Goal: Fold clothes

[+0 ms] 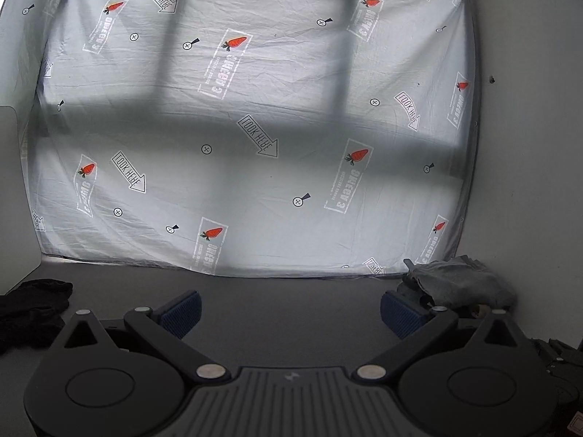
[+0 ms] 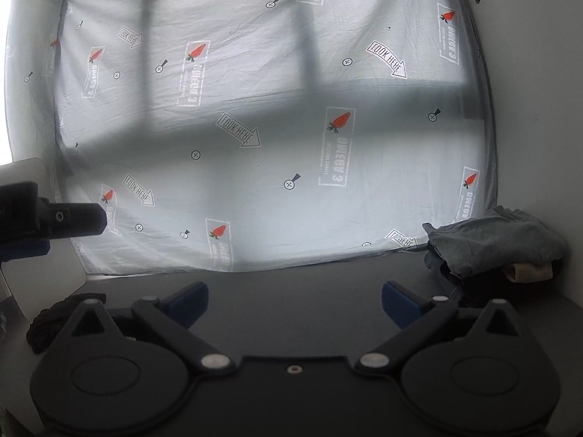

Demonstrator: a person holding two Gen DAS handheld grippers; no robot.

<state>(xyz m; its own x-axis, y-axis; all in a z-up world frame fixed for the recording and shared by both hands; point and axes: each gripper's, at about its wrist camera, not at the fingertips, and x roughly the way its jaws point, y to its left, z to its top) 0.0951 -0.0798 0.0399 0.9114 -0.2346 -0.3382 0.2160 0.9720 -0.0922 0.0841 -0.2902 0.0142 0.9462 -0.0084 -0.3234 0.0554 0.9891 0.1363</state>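
Pale printed cotton-like bedsheet: matt, finely creased. Crumpled grey cloth garment: soft, matt. Dark grey surface: smooth, matt.

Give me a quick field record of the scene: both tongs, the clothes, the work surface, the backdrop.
left tongs: open, empty, above the table
right tongs: open, empty
grey clothes pile: crumpled at the table's right rear corner, a beige item partly under it
black garment: bunched at the left edge of the table
table: dark grey, bare in front of both tongs
backdrop: carrot-print sheet hanging behind the table
folding: not yet begun
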